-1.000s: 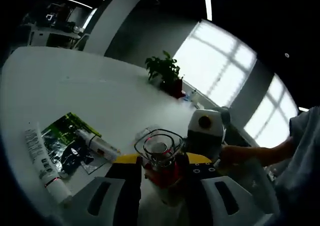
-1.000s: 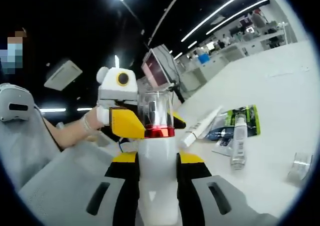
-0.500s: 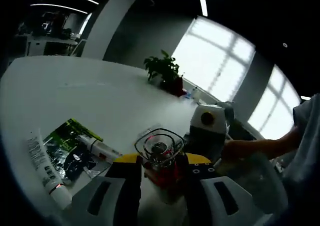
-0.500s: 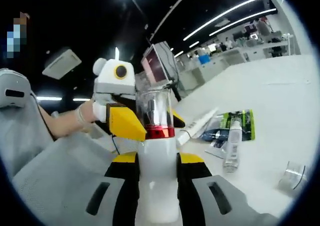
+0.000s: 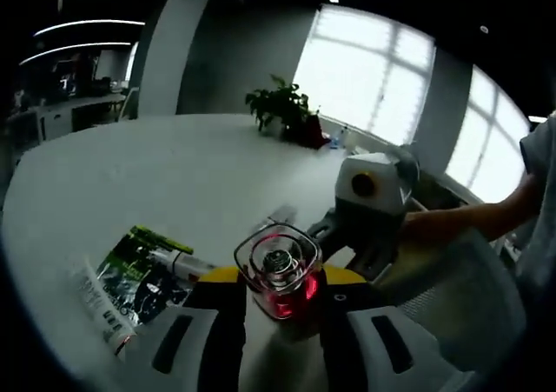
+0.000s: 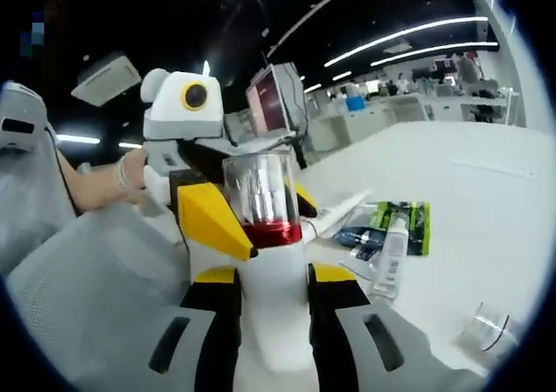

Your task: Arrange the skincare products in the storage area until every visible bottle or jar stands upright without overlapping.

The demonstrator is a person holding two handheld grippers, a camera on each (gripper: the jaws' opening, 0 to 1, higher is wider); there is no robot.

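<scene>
Your left gripper (image 5: pixel 280 301) has its jaws clenched on the clear cap (image 5: pixel 278 260) of a white pump bottle (image 6: pixel 276 309), at the red collar (image 6: pixel 271 233); in the right gripper view it reaches in from the left onto that cap. Your right gripper (image 6: pixel 271 298) clamps the bottle's white body between its jaws, so you hold the bottle up off the white table (image 5: pixel 165 175), apart from the other products. On the table, toward its near edge in the left gripper view, a white tube (image 5: pixel 102 314) lies flat beside a green and black sachet (image 5: pixel 139 270), and a slim clear bottle (image 5: pixel 178 263) lies across that sachet. In the right gripper view, a small clear cap (image 6: pixel 486 331) sits on the table right of them.
</scene>
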